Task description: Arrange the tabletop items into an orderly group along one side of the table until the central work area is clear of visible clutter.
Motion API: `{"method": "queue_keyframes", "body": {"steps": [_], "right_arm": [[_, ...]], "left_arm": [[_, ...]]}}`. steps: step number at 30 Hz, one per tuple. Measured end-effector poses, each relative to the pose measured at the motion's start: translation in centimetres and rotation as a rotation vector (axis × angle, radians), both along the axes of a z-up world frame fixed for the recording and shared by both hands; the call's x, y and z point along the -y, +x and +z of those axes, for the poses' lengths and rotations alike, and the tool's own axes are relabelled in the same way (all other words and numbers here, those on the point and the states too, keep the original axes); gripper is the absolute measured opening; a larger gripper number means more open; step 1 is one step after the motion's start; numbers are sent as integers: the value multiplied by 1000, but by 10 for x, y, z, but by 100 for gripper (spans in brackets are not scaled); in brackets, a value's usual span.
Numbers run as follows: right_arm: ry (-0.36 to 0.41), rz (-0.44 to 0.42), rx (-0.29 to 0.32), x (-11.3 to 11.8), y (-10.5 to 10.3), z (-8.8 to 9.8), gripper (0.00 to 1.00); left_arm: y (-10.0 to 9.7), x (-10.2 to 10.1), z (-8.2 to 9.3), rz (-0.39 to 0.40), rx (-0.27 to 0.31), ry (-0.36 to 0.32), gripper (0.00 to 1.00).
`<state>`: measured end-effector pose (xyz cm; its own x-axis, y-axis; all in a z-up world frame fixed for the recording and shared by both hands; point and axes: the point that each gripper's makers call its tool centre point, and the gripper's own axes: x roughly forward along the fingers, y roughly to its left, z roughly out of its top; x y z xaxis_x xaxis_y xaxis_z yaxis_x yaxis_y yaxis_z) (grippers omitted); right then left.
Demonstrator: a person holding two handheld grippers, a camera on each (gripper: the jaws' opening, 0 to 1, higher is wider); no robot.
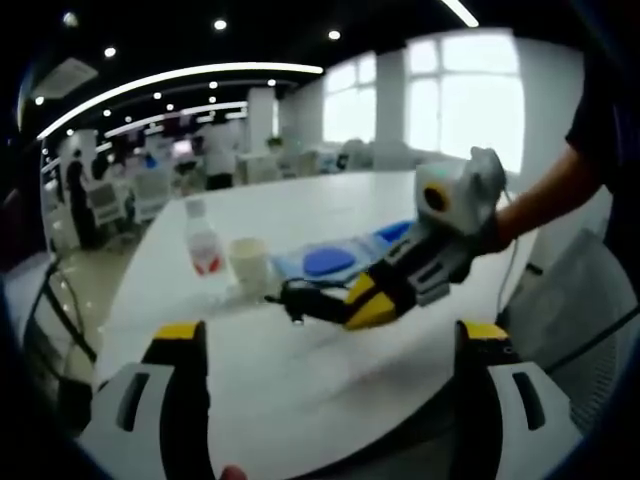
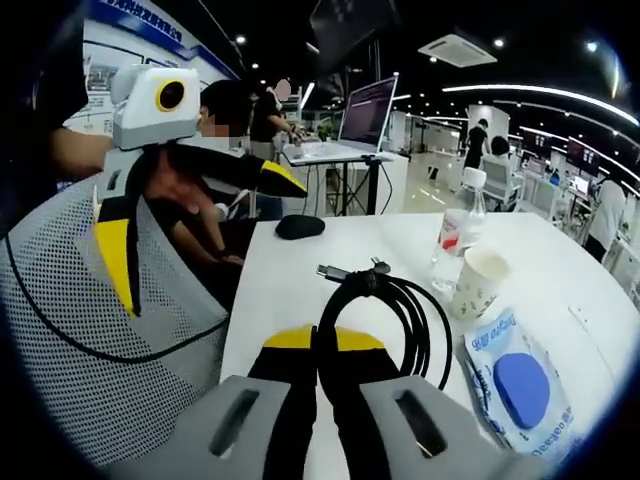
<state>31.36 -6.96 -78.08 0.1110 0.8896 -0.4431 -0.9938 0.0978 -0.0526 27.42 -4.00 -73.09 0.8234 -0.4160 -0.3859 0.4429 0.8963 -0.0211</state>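
1. White is the colour of the big table (image 1: 330, 370), and the things to tidy sit on it.
2. In the right gripper view, the right gripper (image 2: 328, 345) has its two jaws pressed together on a coiled black cable (image 2: 395, 310).
3. The cable loops lie on the table just past the jaws, and its plug ends (image 2: 345, 270) point to the far side.
4. A paper cup (image 2: 478, 283) stands just right of the cable loops.
5. A clear water bottle (image 2: 455, 232) with a red label stands right behind the cup, very near it.
6. A flat plastic packet (image 2: 520, 385) with a blue circle on it lies on the near right, next to the cup.
7. A black mouse (image 2: 299, 227) sits alone at the far end of the table, well apart from the rest.
8. A grey mesh chair (image 2: 130, 370) stands on the left, beside the table.
9. In the left gripper view, the left gripper (image 1: 330, 350) has its jaws wide apart and holds nothing.
10. The left gripper hovers over a bare part of the table, near the front edge.
11. A laptop (image 2: 365, 115) stands open on another desk far behind.
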Motion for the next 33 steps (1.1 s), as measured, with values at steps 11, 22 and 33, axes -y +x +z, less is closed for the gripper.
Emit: {"method": "queue_keyframes", "body": {"steps": [11,22,33], "right_arm": [[4,-43,24,18,12,14,3],[-1,-91,34,35,19,21,3],[-15,-150,41,58,29,17,3]], "left_arm": [[-1,1,-1,-10,-6,8,100],[-2,5,1,-24,-11,7,100],[-1,3,-2,-27,-17,17,100]]}}
